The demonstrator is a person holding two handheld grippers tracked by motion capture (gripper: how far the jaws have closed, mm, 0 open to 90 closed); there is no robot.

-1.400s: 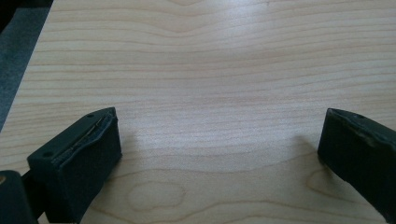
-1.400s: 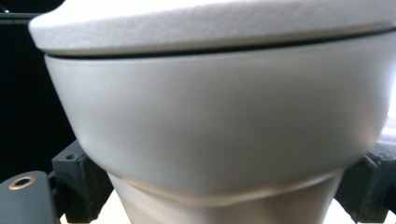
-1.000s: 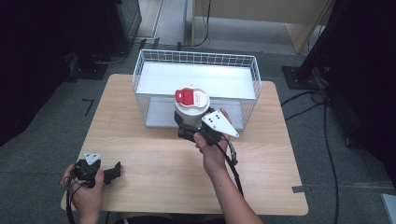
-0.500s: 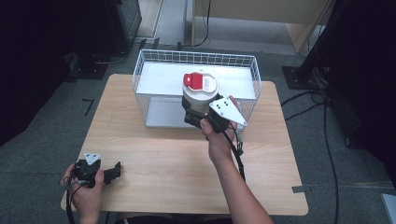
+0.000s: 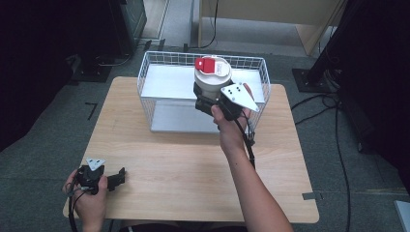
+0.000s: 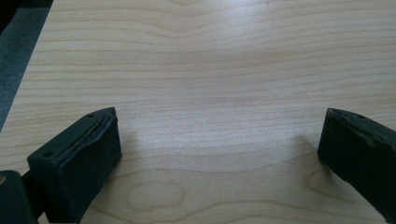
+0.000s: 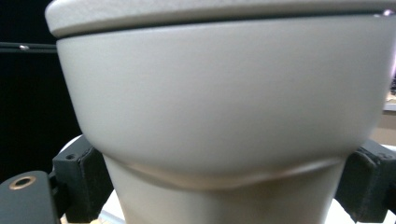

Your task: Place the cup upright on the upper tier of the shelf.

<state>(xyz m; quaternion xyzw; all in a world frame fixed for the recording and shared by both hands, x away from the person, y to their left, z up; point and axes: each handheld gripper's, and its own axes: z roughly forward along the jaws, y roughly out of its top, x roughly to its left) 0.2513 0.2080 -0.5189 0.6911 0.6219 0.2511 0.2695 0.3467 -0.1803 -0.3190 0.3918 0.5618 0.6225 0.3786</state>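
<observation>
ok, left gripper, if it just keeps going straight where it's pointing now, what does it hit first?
Probably nothing. The left gripper sits open near the table's front left corner, pointing right along the bare wood. Its own view has wood grain between the fingers. The wire basket lies off that line, though depth is uncertain.

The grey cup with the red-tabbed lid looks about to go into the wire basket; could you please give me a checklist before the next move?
1. Grip: right gripper has its jaws clamped on both sides of the cup below its wider upper part: ok.
2. Cup upright, lid seated: ok.
3. Cup over the wire basket: ok.
4. Landing spot on the basket floor free: the part in view is bare; under the cup, cannot tell.
5. Clearance over the basket's front rim: cannot tell.
6. Left gripper open, at the table near edge, out of the way: ok.
</observation>
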